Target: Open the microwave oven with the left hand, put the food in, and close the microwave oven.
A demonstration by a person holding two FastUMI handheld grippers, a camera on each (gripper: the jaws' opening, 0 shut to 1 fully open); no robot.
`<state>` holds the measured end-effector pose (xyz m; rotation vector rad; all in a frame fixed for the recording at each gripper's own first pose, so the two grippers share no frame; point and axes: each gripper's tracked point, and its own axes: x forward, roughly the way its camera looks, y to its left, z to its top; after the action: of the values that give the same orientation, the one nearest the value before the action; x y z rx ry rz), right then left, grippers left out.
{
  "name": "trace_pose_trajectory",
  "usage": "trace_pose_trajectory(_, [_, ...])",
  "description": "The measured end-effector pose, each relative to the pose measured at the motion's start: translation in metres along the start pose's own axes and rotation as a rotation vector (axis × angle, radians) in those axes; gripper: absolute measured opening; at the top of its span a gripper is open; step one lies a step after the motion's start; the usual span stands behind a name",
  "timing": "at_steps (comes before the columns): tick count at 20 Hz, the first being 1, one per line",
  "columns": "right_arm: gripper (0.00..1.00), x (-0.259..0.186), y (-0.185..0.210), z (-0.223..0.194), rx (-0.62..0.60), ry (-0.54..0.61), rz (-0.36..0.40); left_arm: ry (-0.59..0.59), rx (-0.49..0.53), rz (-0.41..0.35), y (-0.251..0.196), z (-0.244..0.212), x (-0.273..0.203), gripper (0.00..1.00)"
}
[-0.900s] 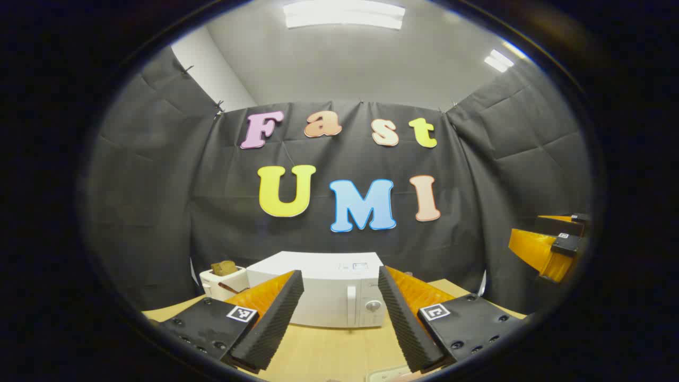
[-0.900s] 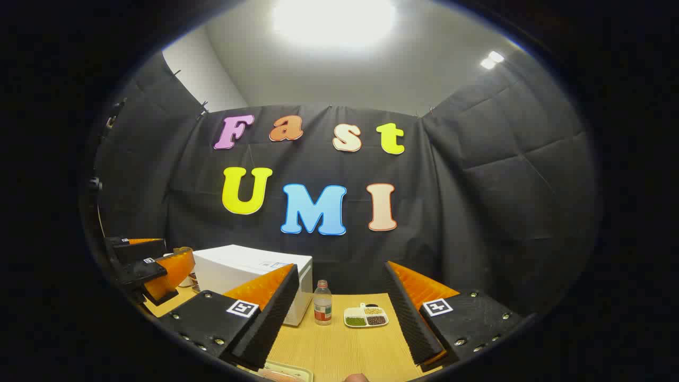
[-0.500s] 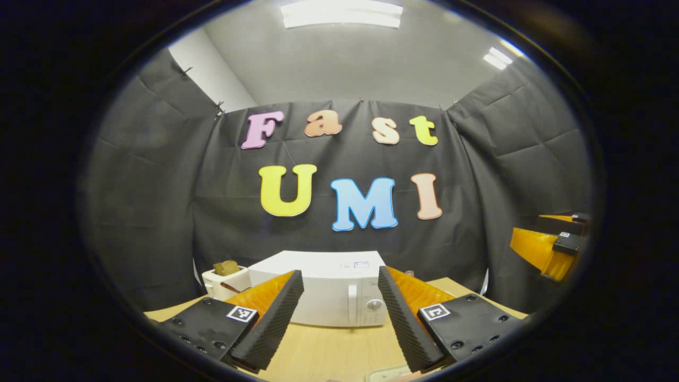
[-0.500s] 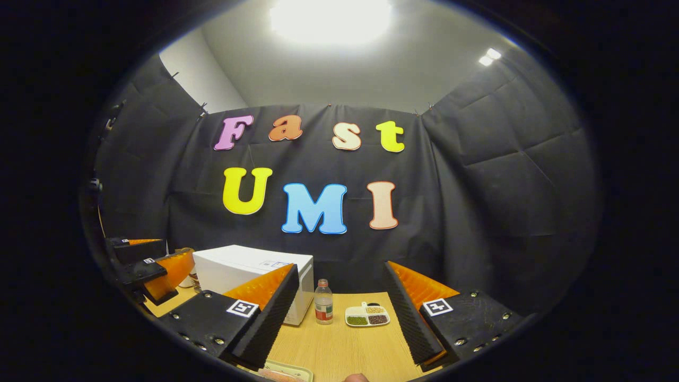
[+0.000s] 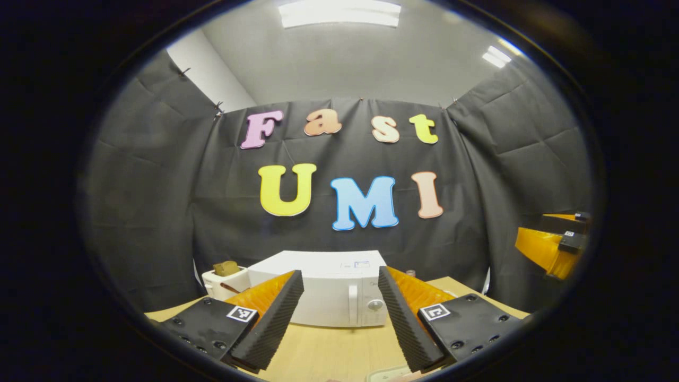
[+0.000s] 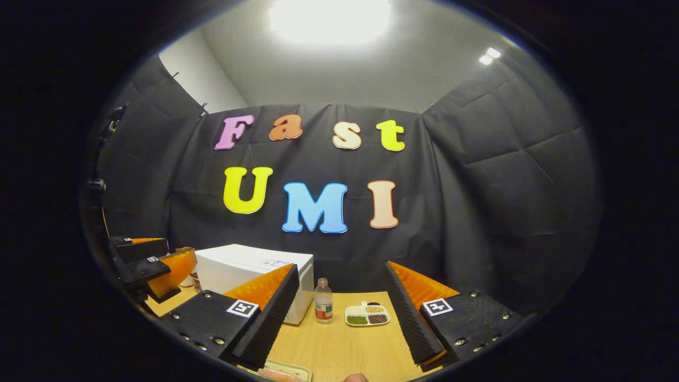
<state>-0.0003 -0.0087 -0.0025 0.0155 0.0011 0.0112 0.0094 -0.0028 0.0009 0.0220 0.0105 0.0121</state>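
A white microwave oven point(image 5: 329, 289) stands at the back of the wooden table point(image 5: 339, 350), door shut, with its upright handle point(image 5: 351, 305) and a round knob at the right of its front. My left gripper point(image 5: 339, 318) hovers open well in front of it, nothing between its fingers. In the right gripper view the microwave oven point(image 6: 249, 270) sits to the left, and my right gripper point(image 6: 339, 321) is open and empty above the table. The rim of a pale tray point(image 6: 289, 367) with pinkish food shows at the bottom edge, below the right gripper.
A white toaster point(image 5: 225, 278) with bread in it stands left of the microwave. A small bottle point(image 6: 322, 302) and a divided dish of grains point(image 6: 366, 315) sit right of the microwave. The other gripper shows at each view's side edge. Black cloth walls enclose the table.
Both views have shifted only slightly; the microwave appears a little lower and the side-edge gripper has drifted a bit. Both grippers stay open and empty.
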Motion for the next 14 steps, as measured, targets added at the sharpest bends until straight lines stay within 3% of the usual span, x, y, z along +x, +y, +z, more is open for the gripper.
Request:
trace_pose_trajectory(7, [0.96, -0.010, -0.011, 0.006, -0.016, -0.007, -0.040, -0.012, -0.004, -0.021, 0.001, -0.002, 0.038, 0.96])
trace_pose_trajectory(14, [0.96, -0.027, -0.022, 0.009, -0.046, -0.001, -0.108, 0.026, -0.043, -0.060, -0.005, -0.034, 0.092, 0.95])
